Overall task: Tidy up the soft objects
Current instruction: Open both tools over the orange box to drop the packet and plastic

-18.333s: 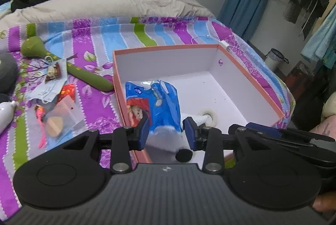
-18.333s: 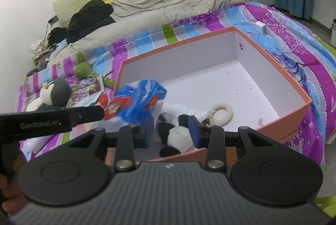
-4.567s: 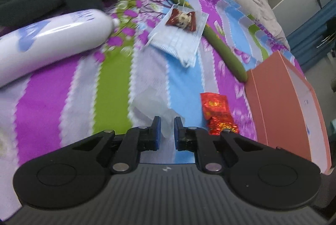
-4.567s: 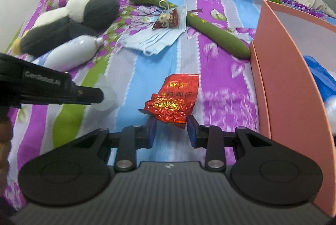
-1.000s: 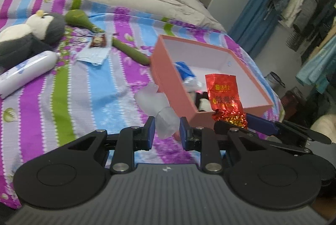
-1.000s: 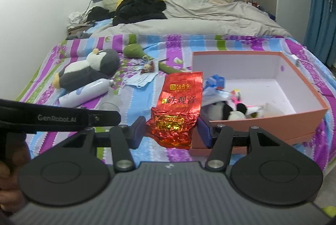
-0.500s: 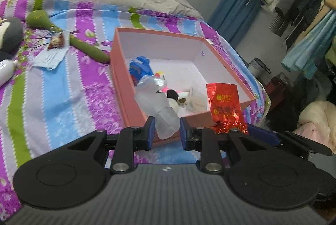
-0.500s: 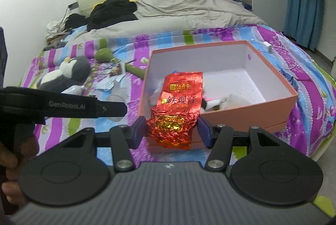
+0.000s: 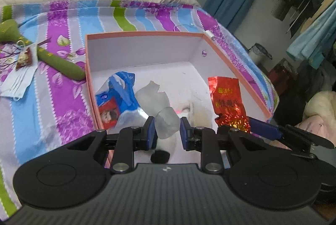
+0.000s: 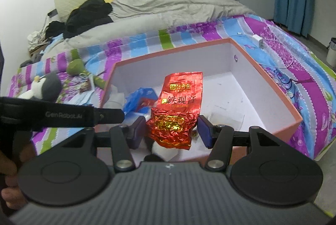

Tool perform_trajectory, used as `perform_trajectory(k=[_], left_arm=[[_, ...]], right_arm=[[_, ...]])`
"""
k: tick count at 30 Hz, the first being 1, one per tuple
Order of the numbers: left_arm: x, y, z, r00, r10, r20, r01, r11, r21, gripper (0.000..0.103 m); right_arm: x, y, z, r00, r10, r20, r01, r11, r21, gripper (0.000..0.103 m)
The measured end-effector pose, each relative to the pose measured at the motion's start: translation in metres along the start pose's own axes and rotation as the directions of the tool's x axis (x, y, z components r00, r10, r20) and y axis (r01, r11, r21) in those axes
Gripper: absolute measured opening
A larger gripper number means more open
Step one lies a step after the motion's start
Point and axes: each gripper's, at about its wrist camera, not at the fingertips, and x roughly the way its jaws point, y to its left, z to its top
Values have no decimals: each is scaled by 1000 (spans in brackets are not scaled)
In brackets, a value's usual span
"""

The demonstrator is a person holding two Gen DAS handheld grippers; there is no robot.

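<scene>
Two grippers over the open orange box (image 9: 235, 69), which sits on the striped bedspread (image 9: 63, 99). Left gripper (image 9: 167, 130) — jaws closed on a crumpled translucent plastic bag (image 9: 159, 107), held above the box's near left part. Right gripper (image 10: 171, 130) — jaws pinching the crinkled lower end of a red foil tea packet (image 10: 178, 105), gold print facing the camera, packet standing upright above the box's near edge. From the left wrist view the same packet (image 9: 227, 103) hangs at the right side of the box, its gripper's blue-tipped finger just beneath.

Inside the box: a blue snack bag (image 9: 117, 99) with a red panel against the left wall, and something white and black under the left gripper, mostly hidden.

Outside, on the bed to the left: a long green plush (image 9: 52, 57) touching the box's left wall at its end, a pale blue face mask (image 9: 16, 82) with a small red packet on top, and a grey-and-white penguin plush (image 10: 45, 86) further off. Grey duvet (image 10: 168, 6) and dark clothes (image 10: 88, 13) lie beyond.
</scene>
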Motion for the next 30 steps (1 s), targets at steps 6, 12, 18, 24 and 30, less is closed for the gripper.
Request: perform_trajectory(k=[6,12,18,24,30], left_arm=[[36,5,18,999,3,-46,-3,1000,5,32],[48,10,22,998,16,-56,-16,1000,11,39],[40,13,22,998,15,-56,-15,1000,7,47],[11,10,14,1000,16,-12,-16,1000,10,47],[-26,3,-3,999,16,32,-17,1000,18,47]], right_arm=[[41,-14,11,999,-5,-46,6,1000,24,57],[59,-18,13,997,-2,-74,6,999,48,59],[56,-16,12,996,-7,-90,13,998,59,61],[34,-10,7,997,4,-71,0,998,60,61],[4,2,-2,999,18,-45,-15,998,60,61]])
